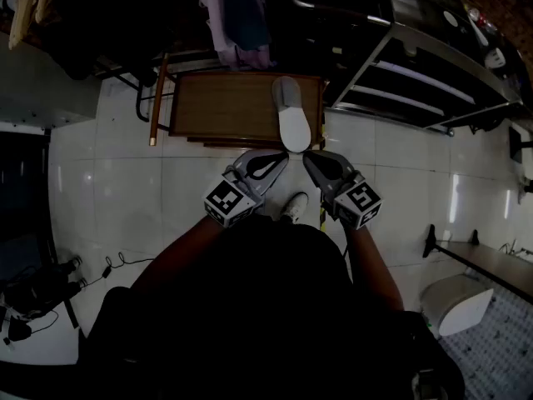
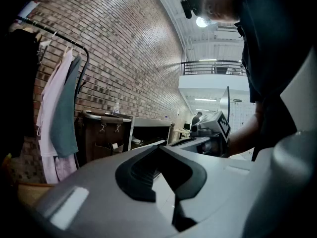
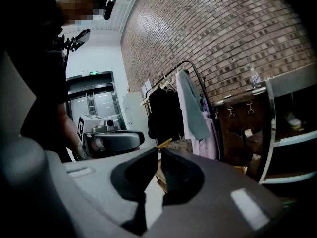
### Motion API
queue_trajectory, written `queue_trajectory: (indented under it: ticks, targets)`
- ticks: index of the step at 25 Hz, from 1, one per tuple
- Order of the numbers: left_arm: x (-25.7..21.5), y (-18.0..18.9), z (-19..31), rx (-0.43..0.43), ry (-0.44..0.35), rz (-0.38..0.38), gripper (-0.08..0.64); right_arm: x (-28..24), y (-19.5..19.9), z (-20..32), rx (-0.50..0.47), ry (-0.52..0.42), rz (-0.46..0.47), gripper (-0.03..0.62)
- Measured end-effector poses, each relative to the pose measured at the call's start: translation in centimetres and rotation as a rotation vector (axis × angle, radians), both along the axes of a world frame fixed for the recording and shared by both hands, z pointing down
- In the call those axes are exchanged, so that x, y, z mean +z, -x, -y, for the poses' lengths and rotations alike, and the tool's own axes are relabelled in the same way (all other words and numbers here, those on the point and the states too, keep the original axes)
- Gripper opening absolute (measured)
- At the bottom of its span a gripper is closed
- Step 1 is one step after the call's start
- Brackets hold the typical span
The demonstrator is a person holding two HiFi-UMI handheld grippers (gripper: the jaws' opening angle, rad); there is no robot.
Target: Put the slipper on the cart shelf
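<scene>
Looking down, you see a brown low platform (image 1: 208, 107) on the white floor (image 1: 125, 190), far from you and a bit to the left.

Your left hand-held gripper (image 1: 281, 158) is near the front edge of that platform. Its two jaws are pressed together at the tips. It has nothing in it.

The slipper (image 1: 291, 115) is just past the tips of both tools. It is grey and white. It lies on the right end of the brown platform, and its near end sticks out over the edge. Neither tool is touching it.

Your shoe (image 1: 293, 207) is on the floor, near you, between your two hands.

Your right hand-held gripper (image 1: 308, 158) is just beside the left one, and the two tips point in toward each other. Its jaws are closed tight too, and it has nothing in it.

Far to the right stands a metal rack with shelves (image 1: 416, 82). It is well apart from the slipper.
</scene>
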State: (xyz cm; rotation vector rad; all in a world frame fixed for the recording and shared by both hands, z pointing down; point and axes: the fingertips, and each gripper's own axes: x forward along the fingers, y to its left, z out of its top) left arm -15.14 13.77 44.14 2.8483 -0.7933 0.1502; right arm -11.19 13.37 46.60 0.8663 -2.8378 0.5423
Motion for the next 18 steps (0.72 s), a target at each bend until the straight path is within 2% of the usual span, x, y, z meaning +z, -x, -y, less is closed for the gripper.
queue_trajectory:
  ticks: [5, 10, 14, 18]
  targets:
    - [1.2, -2.8, 0.8, -0.003, 0.008, 0.042, 0.003, 0.7, -3.1, 1.6, 0.005, 0.005, -0.002, 0.006]
    - [1.3, -4.5, 1.5, -0.001, -0.023, 0.097, 0.003, 2.3, -5.7, 3.3, 0.029, 0.016, -0.033, 0.006]
    - [1.8, -5.0, 2.4, -0.001, -0.032, 0.104, 0.003, 4.8, -6.8, 4.5, 0.044, 0.088, -0.069, 0.011]
    - [2.7, -4.7, 3.9, 0.023, -0.021, 0.108, 0.003, 8.3, -6.0, 6.4, 0.038, 0.188, -0.087, 0.024]
